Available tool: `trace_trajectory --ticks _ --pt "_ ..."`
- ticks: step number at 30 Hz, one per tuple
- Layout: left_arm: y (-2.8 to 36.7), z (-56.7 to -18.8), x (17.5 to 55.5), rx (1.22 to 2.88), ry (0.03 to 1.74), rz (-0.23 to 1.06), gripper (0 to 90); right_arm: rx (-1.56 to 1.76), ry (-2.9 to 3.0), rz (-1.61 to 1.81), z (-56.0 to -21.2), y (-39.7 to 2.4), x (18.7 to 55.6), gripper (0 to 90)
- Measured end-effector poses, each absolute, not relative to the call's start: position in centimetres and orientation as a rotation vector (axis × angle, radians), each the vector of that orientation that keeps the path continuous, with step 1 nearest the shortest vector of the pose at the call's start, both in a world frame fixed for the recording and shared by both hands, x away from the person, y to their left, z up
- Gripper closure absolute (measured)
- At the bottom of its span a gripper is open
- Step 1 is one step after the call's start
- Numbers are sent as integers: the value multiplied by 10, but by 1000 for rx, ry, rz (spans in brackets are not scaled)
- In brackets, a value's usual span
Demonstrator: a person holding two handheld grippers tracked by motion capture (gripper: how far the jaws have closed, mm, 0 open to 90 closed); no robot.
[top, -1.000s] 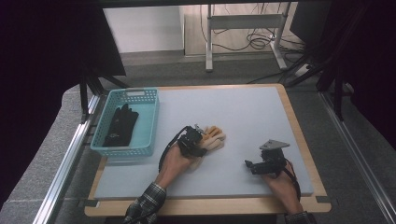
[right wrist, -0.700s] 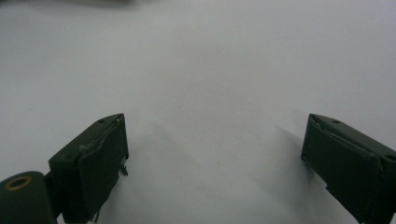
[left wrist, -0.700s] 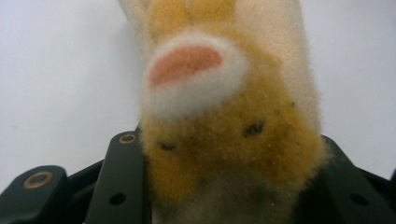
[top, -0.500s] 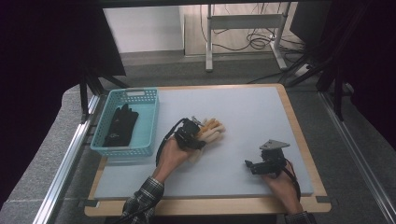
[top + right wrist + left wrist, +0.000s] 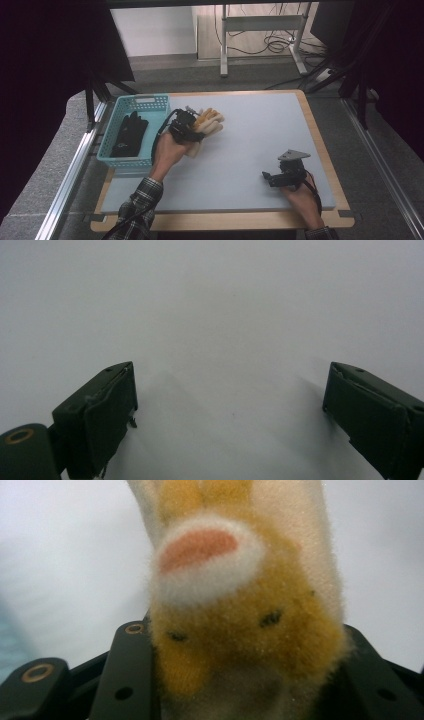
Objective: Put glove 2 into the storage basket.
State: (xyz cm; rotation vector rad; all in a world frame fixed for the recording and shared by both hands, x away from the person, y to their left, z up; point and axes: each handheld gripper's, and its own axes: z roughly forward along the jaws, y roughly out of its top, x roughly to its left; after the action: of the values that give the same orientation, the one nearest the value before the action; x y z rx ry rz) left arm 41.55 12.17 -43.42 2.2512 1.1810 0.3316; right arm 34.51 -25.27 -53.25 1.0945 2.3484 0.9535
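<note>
While left gripper (image 5: 192, 131) clamps fuzzy orange-and-cream plush glove (image 5: 209, 123), carry toward turquoise slatted plastic basket (image 5: 116, 157) at frame left; release above black glove (image 5: 129, 133). Right gripper (image 5: 272, 178) jaws apart, idle on grey surface (image 5: 260, 135).

A fuzzy yellow and white soft toy (image 5: 240, 625) is squeezed between the two black jaws, above the pale table (image 5: 65, 565).

sleeves (image 5: 137, 200): plaid | tool (image 5: 230, 410): black jaws | screws: brass-ringed

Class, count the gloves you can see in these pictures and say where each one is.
2. A black glove lies in the teal basket; a fuzzy yellow glove is gripped in the left claw beside the basket. Others could hide underneath.
</note>
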Motion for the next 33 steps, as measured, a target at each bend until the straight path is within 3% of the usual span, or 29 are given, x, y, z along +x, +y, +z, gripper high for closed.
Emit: trace_trajectory --ticks 9,20,25,33 --pt "184 -412 423 2167 1355 435 539 1095 2348 954 -532 -253 345 67" --pt "255 -414 432 2079 1604 527 535 1091 2349 954 -533 -253 345 67" --pt "276 -427 441 2048 1699 516 532 1091 2348 954 -533 -253 345 67" --pt "275 -468 464 2058 1786 421 525 1091 2348 955 -533 -253 345 67"
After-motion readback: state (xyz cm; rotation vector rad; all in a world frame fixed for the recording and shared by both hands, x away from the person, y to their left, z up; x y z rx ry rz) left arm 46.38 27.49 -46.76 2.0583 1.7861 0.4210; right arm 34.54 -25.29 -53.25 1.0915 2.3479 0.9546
